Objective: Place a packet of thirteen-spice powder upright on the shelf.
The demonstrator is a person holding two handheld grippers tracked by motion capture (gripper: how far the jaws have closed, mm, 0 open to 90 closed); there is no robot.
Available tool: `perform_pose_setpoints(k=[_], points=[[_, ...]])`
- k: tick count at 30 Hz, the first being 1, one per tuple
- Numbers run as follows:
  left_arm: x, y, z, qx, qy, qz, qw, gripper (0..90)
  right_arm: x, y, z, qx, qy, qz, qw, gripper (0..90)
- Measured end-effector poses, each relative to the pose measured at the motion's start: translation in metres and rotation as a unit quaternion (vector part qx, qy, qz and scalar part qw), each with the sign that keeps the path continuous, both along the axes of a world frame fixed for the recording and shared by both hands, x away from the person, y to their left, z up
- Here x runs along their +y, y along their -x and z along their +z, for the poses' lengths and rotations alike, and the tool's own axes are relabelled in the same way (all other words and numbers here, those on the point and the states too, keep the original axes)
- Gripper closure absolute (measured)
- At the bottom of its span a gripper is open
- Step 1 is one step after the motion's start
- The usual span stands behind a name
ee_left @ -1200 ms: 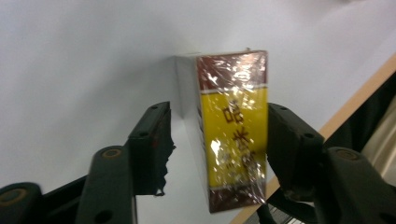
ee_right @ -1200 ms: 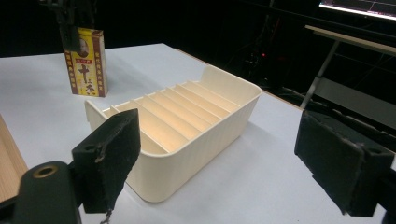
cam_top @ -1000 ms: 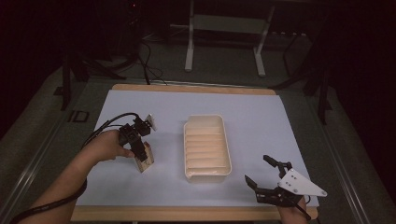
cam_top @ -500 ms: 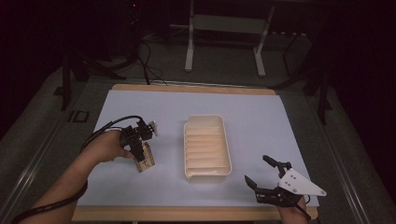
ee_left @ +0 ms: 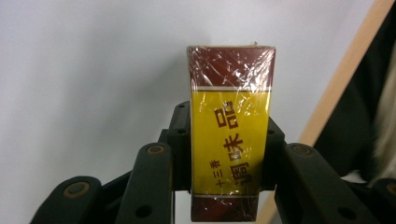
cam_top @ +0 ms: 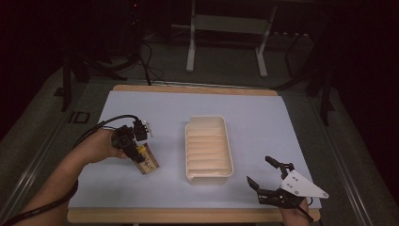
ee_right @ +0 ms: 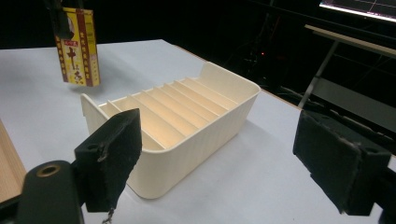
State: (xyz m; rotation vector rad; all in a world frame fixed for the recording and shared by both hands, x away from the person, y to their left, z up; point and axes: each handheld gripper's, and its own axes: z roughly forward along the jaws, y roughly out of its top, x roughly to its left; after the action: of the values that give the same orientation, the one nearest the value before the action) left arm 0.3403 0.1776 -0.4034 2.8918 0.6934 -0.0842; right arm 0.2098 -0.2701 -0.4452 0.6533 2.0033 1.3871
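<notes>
High view: left gripper (cam_top: pixel 136 149) clamped on the spice box (cam_top: pixel 147 160), left of the ribbed cream tray (cam_top: pixel 208 175), bare blue mat between them and wide free space toward the far wooden edge. Left gripper view: yellow and brown wrapped box (ee_left: pixel 231 130) pressed between both jaws, just closed on it. Right gripper view: right gripper (ee_right: pixel 233 158) wide apart, holding nothing, near the tray's corner. Compared with one second ago, box lifted and slightly nearer the tray.

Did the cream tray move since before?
No. The cream tray sits in the same spot on the white mat, equally far from its edges.
</notes>
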Motion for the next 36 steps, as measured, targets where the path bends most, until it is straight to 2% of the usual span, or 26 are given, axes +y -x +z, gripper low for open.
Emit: perform_pose_setpoints(k=[2,3,5,6,7,12,14,15,16,18,19,22,23,27,28,30,31,34,35,36], points=[[0.002,0.003,0.003,-0.011,0.010,-0.010,0.9998,68.0,0.001,0.000,0.000,0.000,0.001,0.002,1.0000,15.6],[0.003,0.004,0.005,-0.010,0.018,-0.017,0.9997,68.0,0.001,0.000,0.000,0.000,0.002,0.002,1.0000,15.6],[0.004,0.006,0.008,-0.019,0.026,-0.029,0.9991,68.0,0.001,0.000,0.000,0.000,0.002,0.003,1.0000,15.6],[0.004,0.007,0.009,-0.018,0.028,-0.028,0.9991,68.0,0.002,0.000,0.000,0.001,0.002,0.003,1.0000,15.6],[0.003,0.008,0.010,-0.024,0.027,-0.028,0.9989,68.0,0.002,0.000,0.000,0.001,0.002,0.003,1.0000,15.6],[0.002,0.009,0.012,-0.021,0.025,-0.038,0.9988,68.0,0.002,0.000,0.000,0.000,0.001,0.004,1.0000,16.0],[0.000,0.011,0.015,-0.024,0.025,-0.044,0.9984,68.1,0.002,0.001,0.000,-0.003,0.001,0.004,1.0000,16.0],[-0.001,0.012,0.017,-0.032,0.025,-0.049,0.9979,68.1,0.001,0.001,0.000,-0.003,0.000,0.004,1.0000,16.0],[-0.001,0.012,0.018,-0.026,0.029,-0.049,0.9981,68.1,0.001,0.001,0.000,-0.003,0.000,0.004,1.0000,16.0],[-0.003,0.013,0.022,-0.035,0.031,-0.057,0.9973,68.1,0.001,0.001,0.000,-0.003,-0.001,0.006,1.0000,16.0],[-0.004,0.013,0.024,-0.027,0.033,-0.059,0.9973,68.1,0.001,0.001,0.000,-0.003,-0.001,0.007,1.0000,16.0],[-0.007,0.014,0.027,-0.032,0.028,-0.064,0.9971,68.1,0.001,0.001,0.000,-0.004,0.000,0.007,1.0000,16.0],[-0.010,0.016,0.031,-0.040,0.022,-0.070,0.9965,68.1,0.001,0.001,0.000,-0.004,0.000,0.007,1.0000,16.0],[-0.015,0.018,0.041,-0.049,0.027,-0.077,0.9954,68.1,0.001,0.002,0.000,-0.004,0.000,0.008,1.0000,16.0],[-0.016,0.019,0.043,-0.060,0.028,-0.081,0.9945,68.1,0.001,0.001,0.000,-0.004,0.000,0.008,1.0000,16.0],[-0.019,0.019,0.048,-0.060,0.030,-0.085,0.9941,68.1,0.002,0.001,0.000,-0.003,-0.001,0.009,1.0000,16.0],[-0.021,0.020,0.050,-0.068,0.033,-0.085,0.9935,68.2,0.002,0.001,0.000,-0.003,-0.001,0.009,1.0000,16.0],[-0.025,0.020,0.056,-0.071,0.037,-0.088,0.9929,68.2,0.002,0.002,0.000,-0.004,-0.002,0.009,0.9999,16.0],[-0.026,0.019,0.057,-0.064,0.039,-0.086,0.9935,68.2,0.002,0.002,0.000,-0.004,-0.002,0.010,0.9999,16.0],[-0.027,0.020,0.058,-0.070,0.041,-0.087,0.9929,68.2,0.002,0.002,0.000,-0.004,-0.001,0.009,0.9999,16.0]])
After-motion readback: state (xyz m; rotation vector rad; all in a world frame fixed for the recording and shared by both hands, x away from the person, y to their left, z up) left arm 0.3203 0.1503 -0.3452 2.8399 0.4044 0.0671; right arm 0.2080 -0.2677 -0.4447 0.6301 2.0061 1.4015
